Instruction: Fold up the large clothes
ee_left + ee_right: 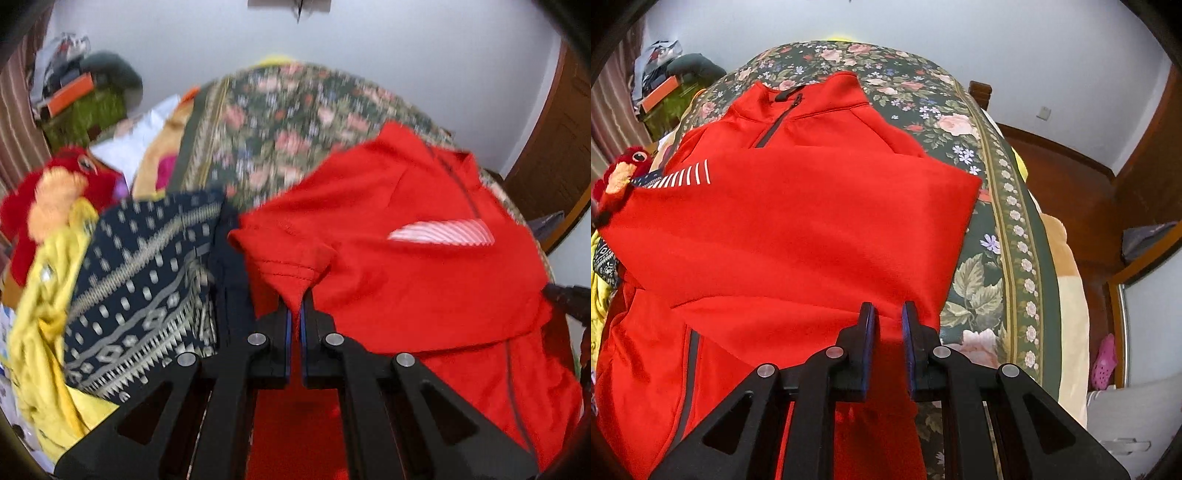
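The red jacket (798,221) lies half folded on the floral bedspread (993,192), with a navy patterned garment (147,280) and yellow cloth (48,332) crowding its left. Both the left gripper (295,314) and right gripper (888,317) angle downward, each clamped on a pinch of red fabric.

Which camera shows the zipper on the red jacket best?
The right wrist view: the red jacket lies spread, and its dark collar zipper shows sharply. In the left wrist view the jacket is blurred; only a thin dark line hints at it.

Red zip-neck jacket (798,221), sleeve folded across its front, on floral bedspread (979,273)
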